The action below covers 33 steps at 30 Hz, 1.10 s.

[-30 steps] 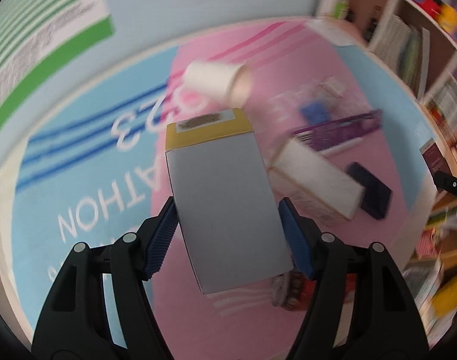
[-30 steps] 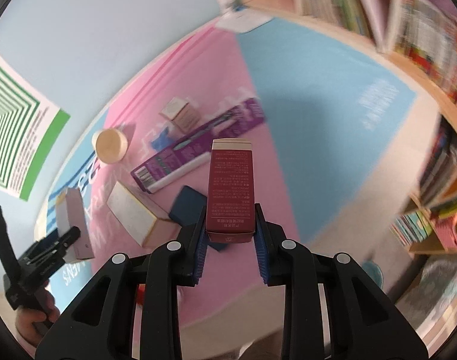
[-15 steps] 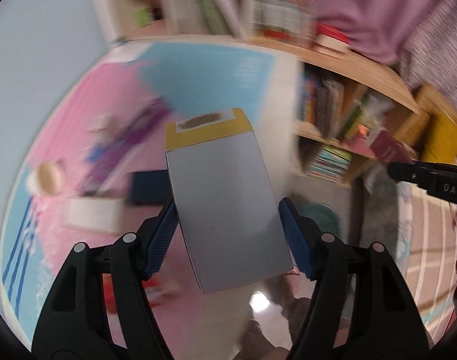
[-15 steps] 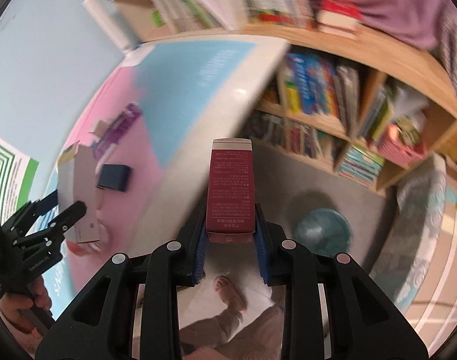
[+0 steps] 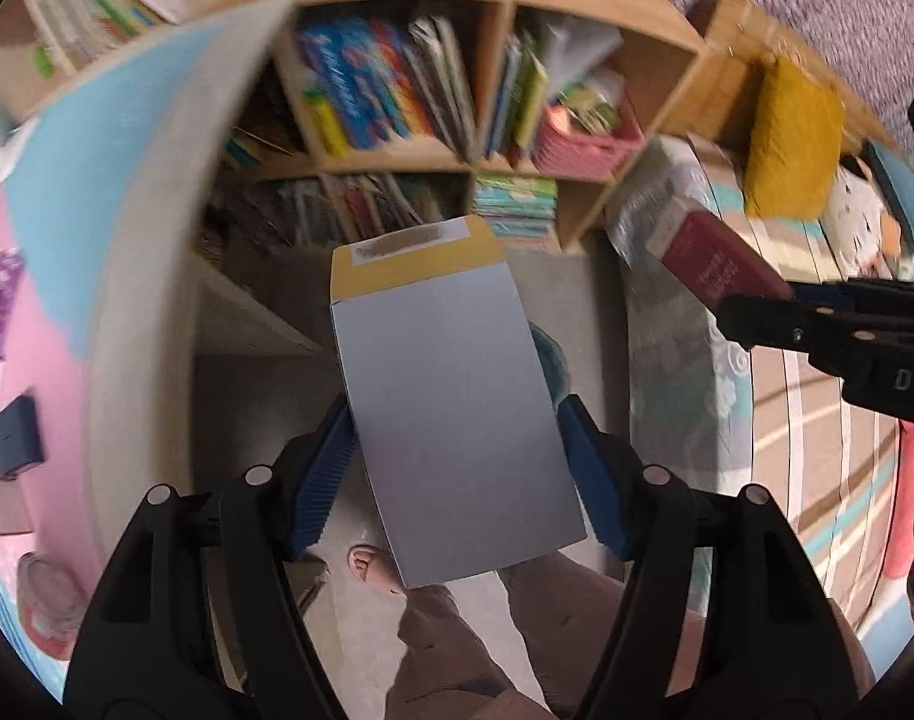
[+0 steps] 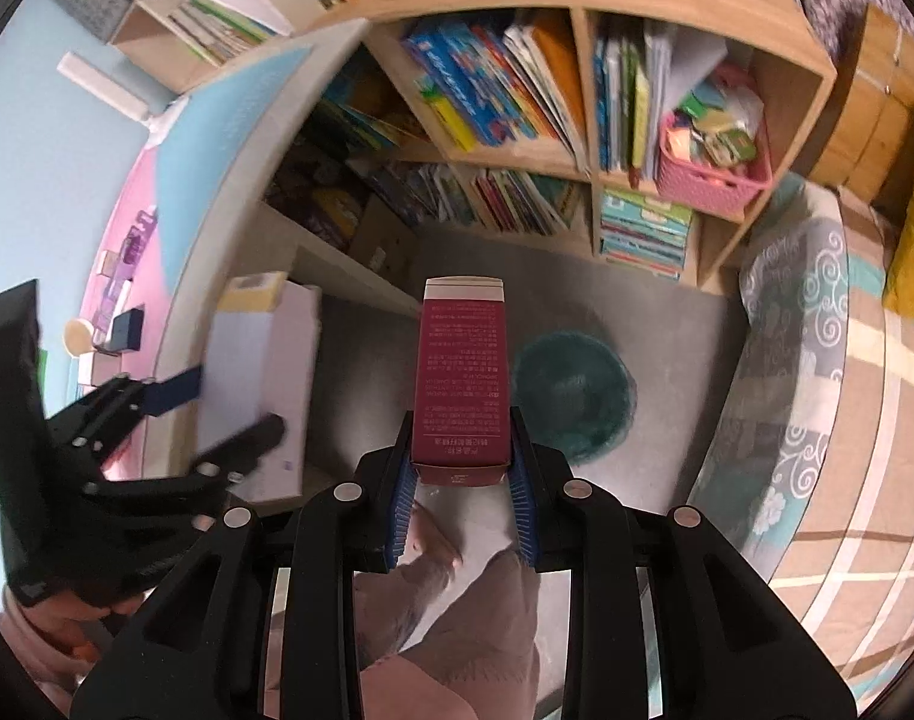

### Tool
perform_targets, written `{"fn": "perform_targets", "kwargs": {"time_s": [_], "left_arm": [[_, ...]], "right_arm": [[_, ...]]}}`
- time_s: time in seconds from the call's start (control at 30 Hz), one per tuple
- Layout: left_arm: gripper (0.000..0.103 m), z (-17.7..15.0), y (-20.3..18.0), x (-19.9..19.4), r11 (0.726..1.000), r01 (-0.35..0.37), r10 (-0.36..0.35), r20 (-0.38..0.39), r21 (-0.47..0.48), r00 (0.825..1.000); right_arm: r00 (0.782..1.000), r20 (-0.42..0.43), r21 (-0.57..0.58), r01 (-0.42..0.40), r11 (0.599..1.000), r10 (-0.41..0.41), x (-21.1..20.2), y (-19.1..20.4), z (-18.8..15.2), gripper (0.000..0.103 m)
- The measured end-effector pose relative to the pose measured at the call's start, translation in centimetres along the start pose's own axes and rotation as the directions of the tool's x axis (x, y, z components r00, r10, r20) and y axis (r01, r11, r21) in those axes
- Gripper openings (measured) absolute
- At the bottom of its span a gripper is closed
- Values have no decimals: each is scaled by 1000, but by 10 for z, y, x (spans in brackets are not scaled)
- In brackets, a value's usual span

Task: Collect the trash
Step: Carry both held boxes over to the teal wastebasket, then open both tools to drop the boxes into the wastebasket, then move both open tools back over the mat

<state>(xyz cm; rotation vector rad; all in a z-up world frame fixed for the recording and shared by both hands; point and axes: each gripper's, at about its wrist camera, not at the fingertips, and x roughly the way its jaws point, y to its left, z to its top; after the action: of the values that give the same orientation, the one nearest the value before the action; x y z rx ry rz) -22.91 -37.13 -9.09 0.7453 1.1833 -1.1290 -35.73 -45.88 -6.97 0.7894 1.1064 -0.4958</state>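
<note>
I have a piece of trash clenched in each claw. My left gripper grips the white box with the yellow flap by its two long sides, blue pads pressed flat against it, its long axis running up the middle of the left wrist view away from me. My right gripper is clamped on the dark red carton near its lower end, the carton standing straight up the centre of the right wrist view. The relation that matters now is where the teal bin lies: in the right wrist view it sits on the grey floor just to the right of the red carton, at mid-frame, so I judge the right claw nearly over it and the nearer of the two. In the left wrist view only a sliver of the bin shows at the white box's right edge, just above the right pad; the rest hides behind the box, so that claw looks lined up too, though I cannot tell how far short it is. Both claws point steeply down at the floor, my own legs at the bottom of both views. More trash lies on the pink table at the left edge.
</note>
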Motion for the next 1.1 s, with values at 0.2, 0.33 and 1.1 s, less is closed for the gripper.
{"fn": "perform_targets", "kwargs": {"time_s": [0.2,0.33,1.1], "left_arm": [[73,20,-33,34,999,17,-14,-58,46,998],[87,33,-43,44,997,-2,7,-66,73,998],[96,-50,120,-55,906,-167,190,22,-388,982]], "right_arm": [[999,-15,41,-36,999,37,6,-34,7,59],[1000,19,68,-25,997,24,-2,-53,14,66],[979,-86,-438,-205,875,186,22,101,66,66]]}}
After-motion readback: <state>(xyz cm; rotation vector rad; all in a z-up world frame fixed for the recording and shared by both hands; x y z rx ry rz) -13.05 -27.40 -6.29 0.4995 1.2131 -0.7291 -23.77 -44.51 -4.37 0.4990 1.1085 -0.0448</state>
